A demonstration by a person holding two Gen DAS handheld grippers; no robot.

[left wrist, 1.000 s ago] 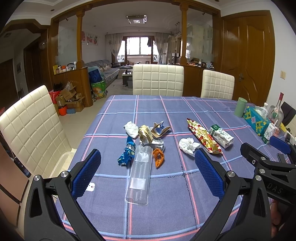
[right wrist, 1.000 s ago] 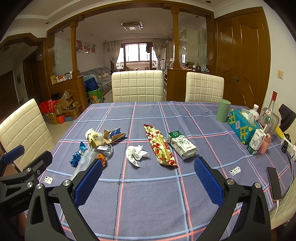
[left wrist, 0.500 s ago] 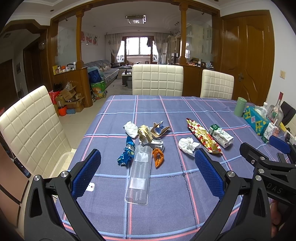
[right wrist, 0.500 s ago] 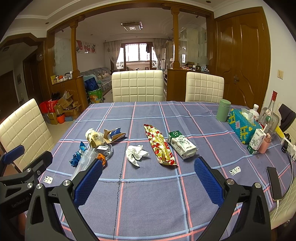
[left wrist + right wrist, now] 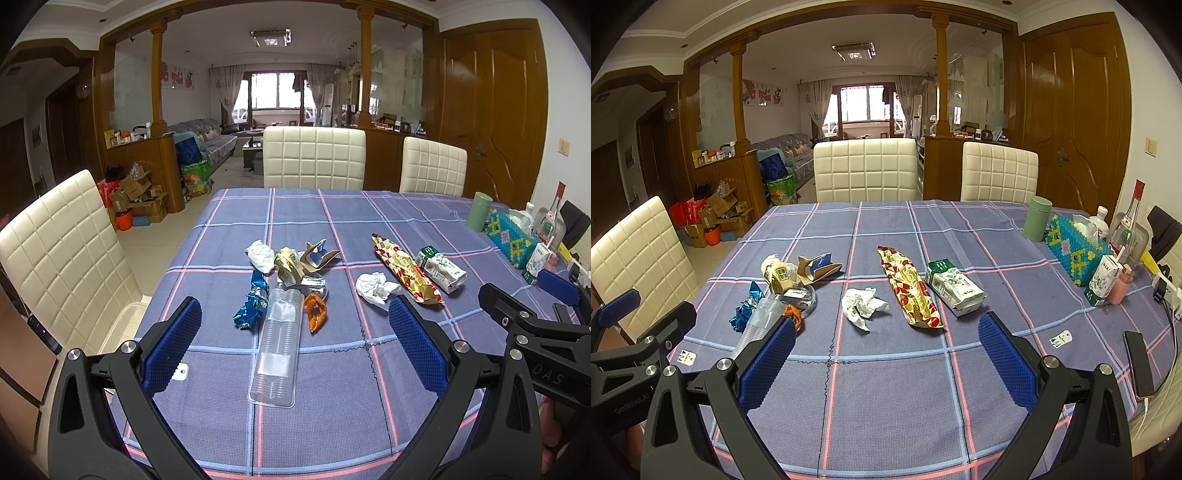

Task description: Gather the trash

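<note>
Both the left gripper (image 5: 295, 339) and right gripper (image 5: 886, 345) hover spread wide and empty; the sleeve of plastic cups (image 5: 279, 341), probably light and slippery, wants pinching mid-length.

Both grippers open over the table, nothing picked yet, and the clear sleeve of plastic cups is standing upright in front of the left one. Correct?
Not quite: the clear sleeve of plastic cups lies flat on the tablecloth, lengthwise between the left gripper's fingers, as the left wrist view shows. The rest holds: both grippers, the right gripper included, are open and empty.
</note>
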